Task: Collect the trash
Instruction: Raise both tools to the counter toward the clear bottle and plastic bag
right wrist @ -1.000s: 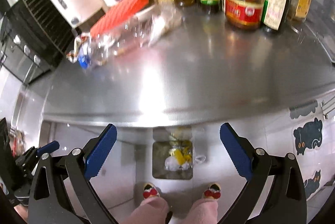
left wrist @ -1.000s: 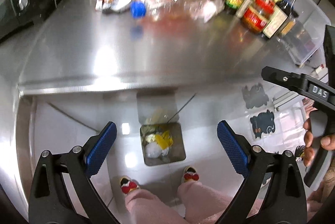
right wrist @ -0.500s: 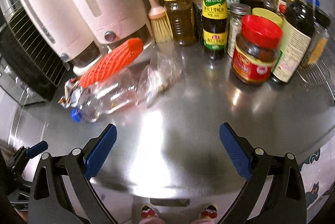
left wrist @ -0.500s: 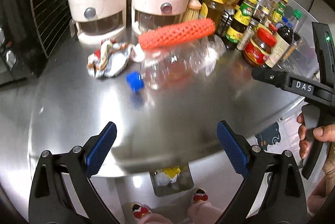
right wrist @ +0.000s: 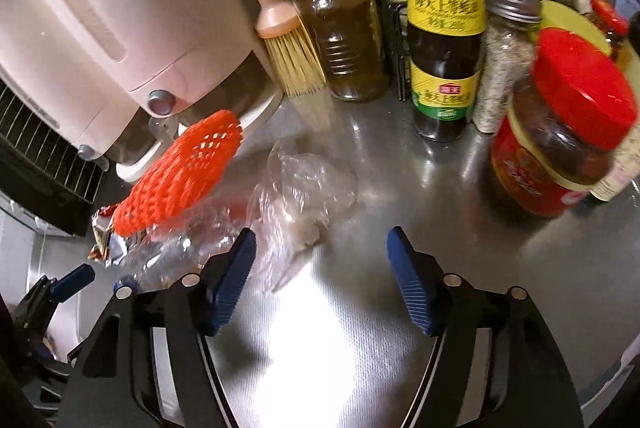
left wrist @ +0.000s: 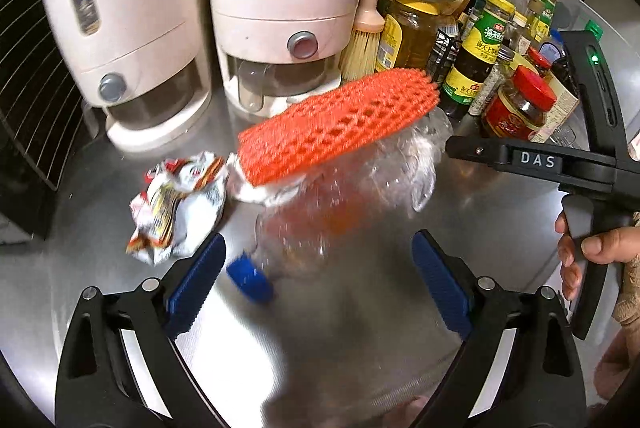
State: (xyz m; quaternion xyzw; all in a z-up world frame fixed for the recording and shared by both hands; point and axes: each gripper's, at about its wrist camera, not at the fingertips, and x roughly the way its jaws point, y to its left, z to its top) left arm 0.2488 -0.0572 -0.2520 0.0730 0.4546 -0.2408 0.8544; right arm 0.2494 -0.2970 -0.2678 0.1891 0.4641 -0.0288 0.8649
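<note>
Left wrist view: nothing is collected yet. Left to right on the steel counter (left wrist: 500,240) lie one crumpled wrapper (left wrist: 178,204), one clear bottle (left wrist: 316,224), one orange foam net (left wrist: 340,124), one plastic bag (right wrist: 308,188). Left gripper (left wrist: 320,278) and right gripper (right wrist: 320,276) gape wide, empty.

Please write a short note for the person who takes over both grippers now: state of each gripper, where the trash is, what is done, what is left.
Left gripper: open, empty, aimed at the clear plastic bottle with the blue cap.
Right gripper: open, empty, near the crumpled plastic bag.
Trash on the steel counter: bottle, orange foam net lying on the bottle, snack wrapper left of it, plastic bag.
Done: none of these pieces picked up.
Left: grasp and bin each piece. Leave the sauce bottles and jars.
</note>
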